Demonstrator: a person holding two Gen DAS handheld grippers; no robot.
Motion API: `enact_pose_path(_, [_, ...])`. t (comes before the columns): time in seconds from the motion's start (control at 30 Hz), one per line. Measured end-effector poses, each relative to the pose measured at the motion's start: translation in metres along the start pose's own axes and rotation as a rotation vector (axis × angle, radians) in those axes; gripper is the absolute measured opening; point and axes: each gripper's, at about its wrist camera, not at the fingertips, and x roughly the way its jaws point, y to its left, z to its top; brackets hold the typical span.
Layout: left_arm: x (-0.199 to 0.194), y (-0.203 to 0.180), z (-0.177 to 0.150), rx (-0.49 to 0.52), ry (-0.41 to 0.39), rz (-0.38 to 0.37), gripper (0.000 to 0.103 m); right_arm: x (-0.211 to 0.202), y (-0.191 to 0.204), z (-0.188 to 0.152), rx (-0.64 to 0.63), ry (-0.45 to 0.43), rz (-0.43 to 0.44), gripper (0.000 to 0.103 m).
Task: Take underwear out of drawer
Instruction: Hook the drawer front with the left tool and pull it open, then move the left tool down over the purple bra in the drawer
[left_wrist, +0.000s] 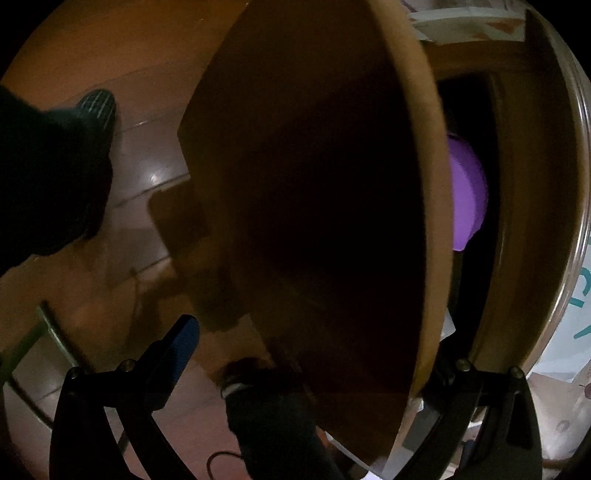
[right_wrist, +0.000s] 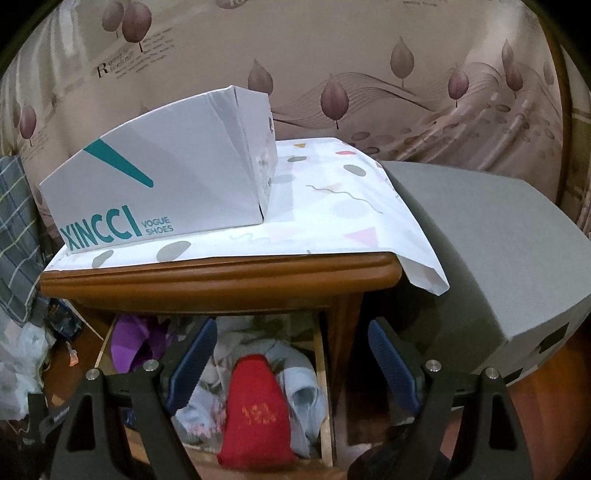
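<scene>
Right wrist view shows us the underwear (right_wrist: 255, 402), a red folded piece, lying in the open drawer (right_wrist: 321, 376) among pale clothes, nothing lifted yet. Our right gripper (right_wrist: 291, 365) hovers above, jaws wide and empty; our left gripper (left_wrist: 314, 354) straddles the drawer front, open.

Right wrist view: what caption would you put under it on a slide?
Open right gripper hovers over an open drawer of clothes, a red garment in front, beneath a nightstand holding a XINCCI shoe box.

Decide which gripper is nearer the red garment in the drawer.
Right. The right gripper hangs open just above the red garment; the left gripper straddles the drawer front, garment unseen.
</scene>
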Motion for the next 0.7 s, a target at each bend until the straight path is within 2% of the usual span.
enact_pose_path(0.33, [0.006, -0.002, 0.009, 0.032, 0.021, 0.06, 0.103, 0.002, 0.007, -0.003, -0.029, 0.014, 0.01, 0.086])
enact_pose_path(0.43, [0.005, -0.016, 0.009, 0.049, 0.033, 0.072, 0.103, 0.002, 0.008, -0.003, -0.031, 0.018, 0.017, 0.086])
enact_pose_path(0.6, [0.001, -0.042, 0.007, 0.241, -0.078, 0.197, 0.102, 0.003, 0.01, -0.004, -0.046, 0.028, 0.029, 0.086])
enact_pose_path(0.7, [-0.001, -0.059, 0.004, 0.316, -0.12, 0.253, 0.1, 0.004, 0.013, -0.005, -0.066, 0.033, 0.035, 0.086])
